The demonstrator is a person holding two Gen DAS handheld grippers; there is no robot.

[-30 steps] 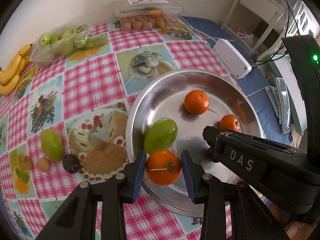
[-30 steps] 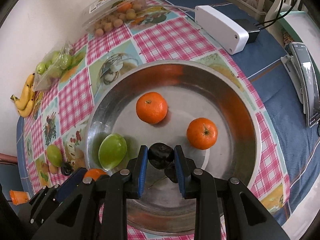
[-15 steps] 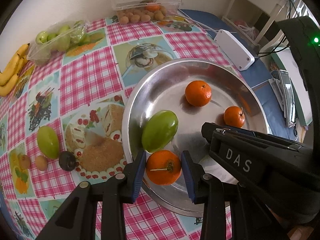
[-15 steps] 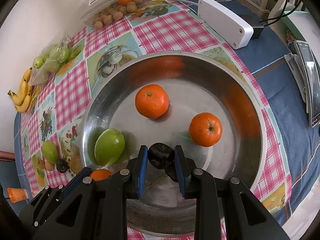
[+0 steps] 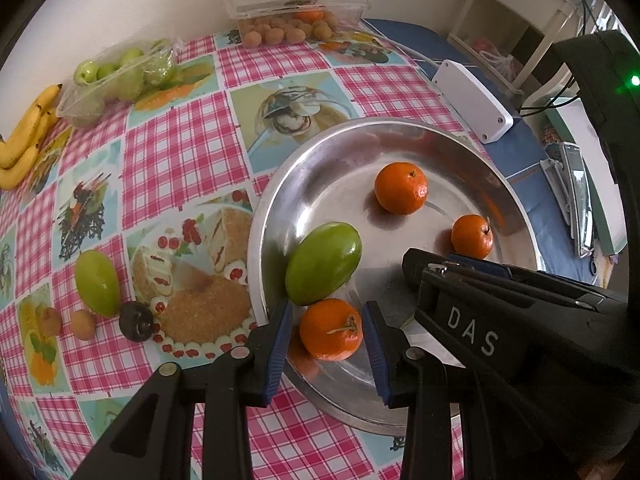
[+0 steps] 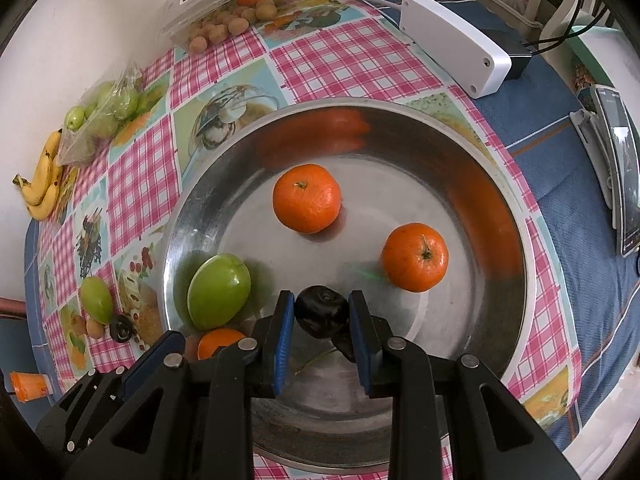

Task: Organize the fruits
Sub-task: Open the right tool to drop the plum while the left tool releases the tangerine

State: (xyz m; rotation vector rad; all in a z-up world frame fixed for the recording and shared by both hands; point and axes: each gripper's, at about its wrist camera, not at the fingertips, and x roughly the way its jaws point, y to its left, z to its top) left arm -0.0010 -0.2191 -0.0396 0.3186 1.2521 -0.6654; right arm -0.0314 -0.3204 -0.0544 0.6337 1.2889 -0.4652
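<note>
Left gripper [image 5: 326, 334] jaws clamp a tangerine [image 5: 331, 329], right gripper [image 6: 321, 316] jaws a dark plum [image 6: 321, 311] — released over the metal tray [image 6: 516, 280], either could roll.

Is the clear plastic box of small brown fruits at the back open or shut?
Open. The clear box has its lid raised above the brown fruits.

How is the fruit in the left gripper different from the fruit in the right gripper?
The left gripper holds a mandarin, bright orange, while the right gripper holds a plum, nearly black. The mandarin is the larger of the two, so the left jaws stand wider. The mandarin is near the tray's rim; the plum is further in. Both are round and held over the tray.
</note>
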